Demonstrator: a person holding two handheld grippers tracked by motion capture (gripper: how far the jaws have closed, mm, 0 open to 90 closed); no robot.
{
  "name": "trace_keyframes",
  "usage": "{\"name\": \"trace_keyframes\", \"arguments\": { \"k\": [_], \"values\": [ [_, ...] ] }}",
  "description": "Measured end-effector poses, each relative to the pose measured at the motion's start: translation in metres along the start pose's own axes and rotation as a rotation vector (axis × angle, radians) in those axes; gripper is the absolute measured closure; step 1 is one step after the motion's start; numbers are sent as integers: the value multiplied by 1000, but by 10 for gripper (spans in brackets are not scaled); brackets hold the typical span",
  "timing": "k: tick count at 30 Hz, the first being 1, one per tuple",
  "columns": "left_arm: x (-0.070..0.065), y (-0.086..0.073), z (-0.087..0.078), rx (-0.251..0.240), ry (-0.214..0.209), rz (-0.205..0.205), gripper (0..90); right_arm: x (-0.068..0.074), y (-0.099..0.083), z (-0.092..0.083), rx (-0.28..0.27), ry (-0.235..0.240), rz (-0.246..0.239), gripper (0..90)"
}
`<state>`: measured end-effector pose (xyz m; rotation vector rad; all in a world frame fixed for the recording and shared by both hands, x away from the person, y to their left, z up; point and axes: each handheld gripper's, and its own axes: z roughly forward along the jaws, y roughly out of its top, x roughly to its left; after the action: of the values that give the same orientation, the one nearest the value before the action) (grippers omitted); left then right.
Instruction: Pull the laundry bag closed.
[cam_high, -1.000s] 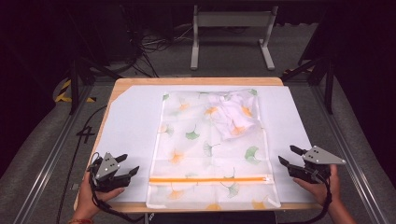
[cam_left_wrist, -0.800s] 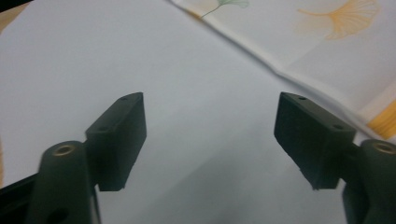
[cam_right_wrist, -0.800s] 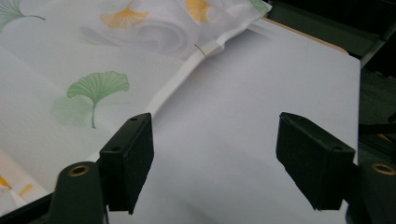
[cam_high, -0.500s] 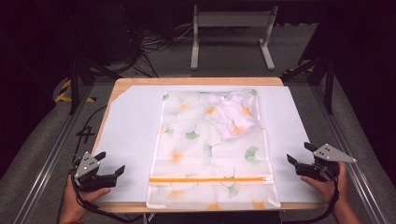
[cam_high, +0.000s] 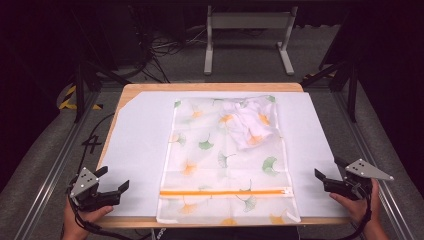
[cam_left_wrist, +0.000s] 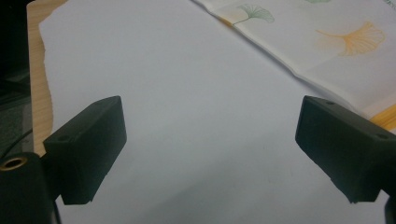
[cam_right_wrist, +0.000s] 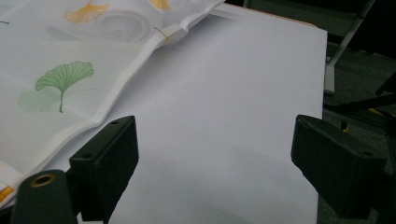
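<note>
Both grippers sit empty at the near corners — your left gripper (cam_high: 111, 181) off the bag's left side, your right gripper (cam_high: 329, 170) off its right, jaws having just opened wide with nothing between them. The mesh laundry bag (cam_high: 227, 165) lies flat mid-table on the white sheet (cam_high: 140, 140), orange zipper (cam_high: 225, 192) across its near end and, it seems, a bunched white garment (cam_high: 250, 125) inside toward the far end. You seem to have let go — the bag rests square, apart from both jaws.
</note>
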<state>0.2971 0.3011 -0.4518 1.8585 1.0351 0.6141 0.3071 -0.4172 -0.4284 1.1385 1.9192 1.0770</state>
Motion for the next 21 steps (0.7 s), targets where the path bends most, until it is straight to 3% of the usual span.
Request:
{"name": "trace_keyframes", "arguments": {
  "k": [10,21],
  "values": [
    [-2,-5,-7,-3,-1,-14,97,13,7,8,12,2,-72,159],
    [-3,-5,-3,19,3,-12,98,14,6,10,10,-5,-79,159]
  ]
}}
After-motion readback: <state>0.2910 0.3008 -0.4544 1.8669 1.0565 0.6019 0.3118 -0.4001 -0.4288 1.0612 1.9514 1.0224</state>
